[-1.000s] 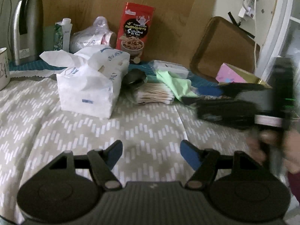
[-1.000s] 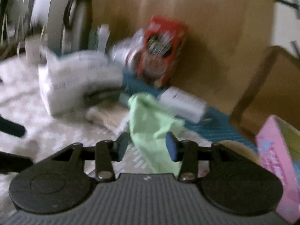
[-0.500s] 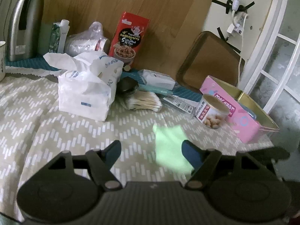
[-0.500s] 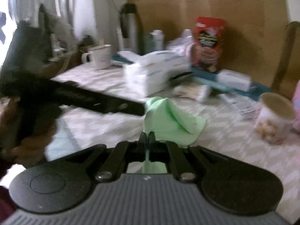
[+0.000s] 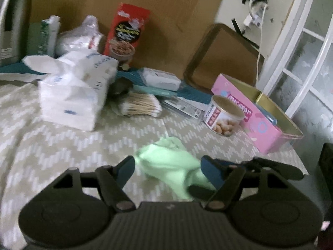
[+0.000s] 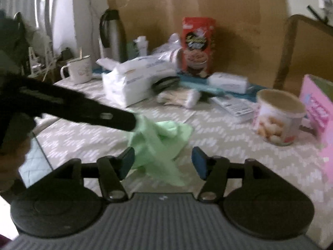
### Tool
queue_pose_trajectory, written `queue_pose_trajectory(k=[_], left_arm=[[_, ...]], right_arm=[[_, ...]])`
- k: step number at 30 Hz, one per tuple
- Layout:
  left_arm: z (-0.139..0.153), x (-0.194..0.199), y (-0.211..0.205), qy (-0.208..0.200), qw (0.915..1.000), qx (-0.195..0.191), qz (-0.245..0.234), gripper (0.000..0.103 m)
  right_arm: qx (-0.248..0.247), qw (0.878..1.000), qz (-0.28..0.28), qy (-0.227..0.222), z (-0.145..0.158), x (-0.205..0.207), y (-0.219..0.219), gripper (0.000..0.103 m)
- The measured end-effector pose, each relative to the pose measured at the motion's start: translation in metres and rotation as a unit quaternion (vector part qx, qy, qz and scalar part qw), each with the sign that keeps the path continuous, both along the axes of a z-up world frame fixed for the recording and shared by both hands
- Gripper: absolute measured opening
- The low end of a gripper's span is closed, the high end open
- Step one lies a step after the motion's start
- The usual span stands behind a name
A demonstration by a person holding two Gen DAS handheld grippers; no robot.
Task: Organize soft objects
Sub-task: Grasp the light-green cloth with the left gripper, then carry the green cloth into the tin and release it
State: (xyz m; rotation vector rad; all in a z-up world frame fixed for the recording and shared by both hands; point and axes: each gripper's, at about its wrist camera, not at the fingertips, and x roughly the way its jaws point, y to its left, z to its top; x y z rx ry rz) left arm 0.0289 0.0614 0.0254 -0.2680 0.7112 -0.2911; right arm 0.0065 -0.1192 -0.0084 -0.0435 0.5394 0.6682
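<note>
Left wrist view: a crumpled, thin green cloth (image 5: 166,162) lies in soft folds on the tabletop (image 5: 62,145), which is covered by a beige fabric with a white chevron print. The left tool (image 5: 167,169) sits over it, its blue-padded jaws apart with the cloth between them; they have just been closing a little, and the blur leaves it unclear whether the pads press the fabric, though they seem only to brush it. At about two o'clock from the cloth stands a round can (image 5: 224,115) with a picture of nuts, and beyond it a pink rectangular carton (image 5: 262,129) with an open top. At ten o'clock a soft, squarish pack of white tissues (image 5: 75,95) slumps beside a bundle of cotton swabs (image 5: 139,104). A red snack box (image 5: 124,33) stands upright at twelve o'clock against a brown board.

In the right wrist view the right tool (image 6: 163,162) has just been opening; its jaws stand apart around the cloth's near edge, gripping nothing.
</note>
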Motion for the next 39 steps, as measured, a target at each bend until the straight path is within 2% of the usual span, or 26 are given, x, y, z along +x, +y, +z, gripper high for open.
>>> queue_pose_trajectory(k=[1,2,3,4,5,6,7,9,12,17,19,20,21,22,23,24,25,26,29,31,34,37,39], left_arm=[[-0.004,0.007,-0.003,0.008,1.0000,0.002,-0.002,0.063],[-0.009,0.012,-0.005,0.020,0.9998,-0.001,-0.006,0.043],[-0.015,0.018,-0.006,0.038,0.9991,-0.010,-0.014,0.025],[-0.019,0.021,-0.006,0.049,0.9984,-0.022,-0.016,0.024],[-0.017,0.019,-0.008,0.044,0.9986,-0.026,-0.012,0.017],[-0.012,0.017,-0.010,0.040,0.9988,-0.025,-0.016,0.015],[-0.004,0.016,-0.015,0.033,0.9991,-0.019,-0.020,0.015],[0.012,0.019,-0.027,0.015,0.9987,-0.023,-0.042,0.015],[0.037,0.032,-0.062,-0.013,0.9960,-0.020,-0.086,0.015],[0.069,0.065,-0.157,-0.065,0.9829,0.009,-0.172,0.016],[0.076,0.080,-0.199,-0.076,0.9765,0.009,-0.201,0.019],[0.078,0.087,-0.216,-0.077,0.9749,0.008,-0.209,0.025],[0.079,0.095,-0.232,-0.079,0.9735,0.013,-0.214,0.040],[0.078,0.100,-0.244,-0.081,0.9742,0.021,-0.210,0.047],[0.077,0.105,-0.255,-0.085,0.9767,0.030,-0.195,0.054],[0.076,0.110,-0.261,-0.088,0.9786,0.038,-0.182,0.054],[0.074,0.113,-0.264,-0.085,0.9806,0.045,-0.171,0.054],[0.072,0.113,-0.262,-0.081,0.9823,0.047,-0.162,0.054],[0.070,0.103,-0.245,-0.087,0.9835,0.055,-0.149,0.055],[0.067,0.091,-0.224,-0.094,0.9852,0.062,-0.129,0.056],[0.058,0.075,-0.179,-0.087,0.9900,0.057,-0.094,0.057],[0.039,0.060,-0.132,-0.073,0.9931,0.082,-0.041,0.057],[0.024,0.051,-0.098,-0.056,0.9931,0.103,-0.001,0.057]], right_arm=[[0.002,1.000,0.009,0.004,-0.001,0.002,0.003,0.064],[-0.003,1.000,0.015,0.012,-0.002,0.006,0.008,0.063],[-0.010,1.000,0.020,0.018,-0.005,0.011,0.014,0.045],[-0.019,0.999,0.031,0.025,-0.008,0.015,0.022,0.030],[-0.028,0.999,0.036,0.009,-0.009,0.015,0.028,0.018],[-0.038,0.999,0.039,-0.004,-0.011,0.015,0.033,0.016],[-0.044,0.998,0.039,-0.007,-0.009,0.015,0.035,0.016],[-0.020,0.999,0.032,-0.014,-0.004,0.014,0.026,0.014],[-0.006,0.998,-0.001,-0.062,0.009,0.006,0.001,0.014],[0.003,0.987,-0.104,-0.122,0.031,0.002,-0.069,0.014],[0.003,0.980,-0.145,-0.136,0.038,0.005,-0.101,0.014],[0.000,0.976,-0.167,-0.140,0.040,0.008,-0.117,0.014],[-0.003,0.972,-0.187,-0.142,0.042,0.012,-0.131,0.017],[-0.004,0.969,-0.204,-0.140,0.043,0.018,-0.145,0.018],[-0.006,0.965,-0.222,-0.137,0.042,0.027,-0.159,0.028],[-0.014,0.963,-0.235,-0.131,0.040,0.037,-0.169,0.054],[-0.029,0.961,-0.247,-0.121,0.035,0.051,-0.177,0.064],[-0.044,0.958,-0.262,-0.106,0.029,0.065,-0.187,0.070],[-0.061,0.947,-0.306,-0.072,0.009,0.088,-0.208,0.070],[-0.032,0.947,-0.314,-0.065,0.005,0.083,-0.221,0.070],[0.006,0.942,-0.326,-0.082,0.007,0.065,-0.226,0.070],[0.031,0.940,-0.320,-0.116,0.017,0.050,-0.219,0.069],[0.042,0.944,-0.297,-0.138,0.027,0.041,-0.208,0.061]])
